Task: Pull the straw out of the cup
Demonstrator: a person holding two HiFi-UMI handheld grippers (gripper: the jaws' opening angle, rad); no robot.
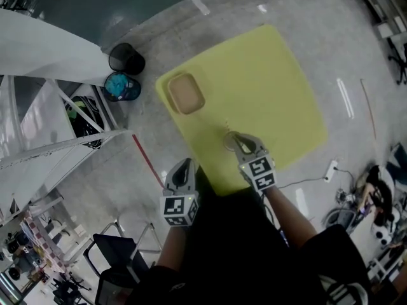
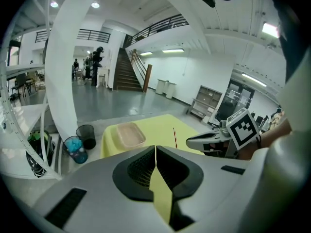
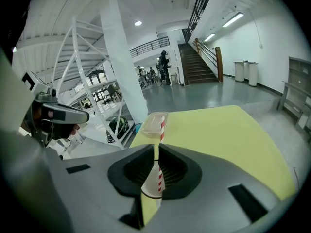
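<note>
Grey speckled concrete floor (image 1: 356, 43) all round, and on it sits a square yellow desk (image 1: 280, 88) with rounded corners and a smooth matte top. Toward the far left corner lies a shallow beige tray (image 1: 185, 93), rectangular with soft rounded edges. Over to the near side, the right gripper (image 3: 156, 147) is down over a small white paper cup (image 3: 148, 186) with a round rim. Its dark ribbed fingers (image 3: 174, 171) are clenched on the thin red-and-white striped straw (image 3: 159, 178), which stands upright in the cup and pokes up above the fingers. The cup stands on the desk near its front edge, well apart from the tray. The left gripper (image 2: 155, 149) hangs at the desk's near edge, beside the right one. Its fingers (image 2: 138, 171) are pressed together with nothing between them, only yellow desk showing below. Off the desk's left side stand a round black mesh bin (image 1: 126, 58) and a blue bin (image 1: 121, 86), just beside each other.
</note>
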